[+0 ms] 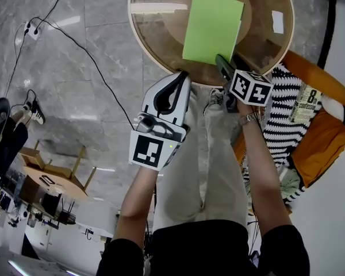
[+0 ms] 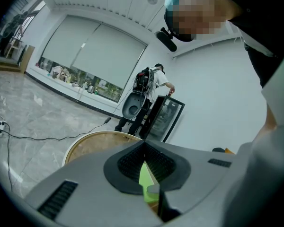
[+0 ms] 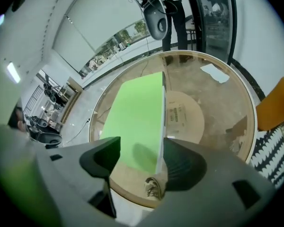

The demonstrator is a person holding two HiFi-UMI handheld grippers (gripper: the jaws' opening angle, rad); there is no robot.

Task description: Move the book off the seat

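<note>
Book: green, flat on round table. Right gripper: jaws apart, at book's near corner, not clamping it. Left gripper: jaws together, empty, beside table rim.

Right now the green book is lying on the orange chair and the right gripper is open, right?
No. The green book lies on the round glass table, not the orange chair; the head view shows it. The right gripper is open.

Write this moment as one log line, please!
book: flat on table | right tool: open at book edge | left tool: shut, empty
</note>
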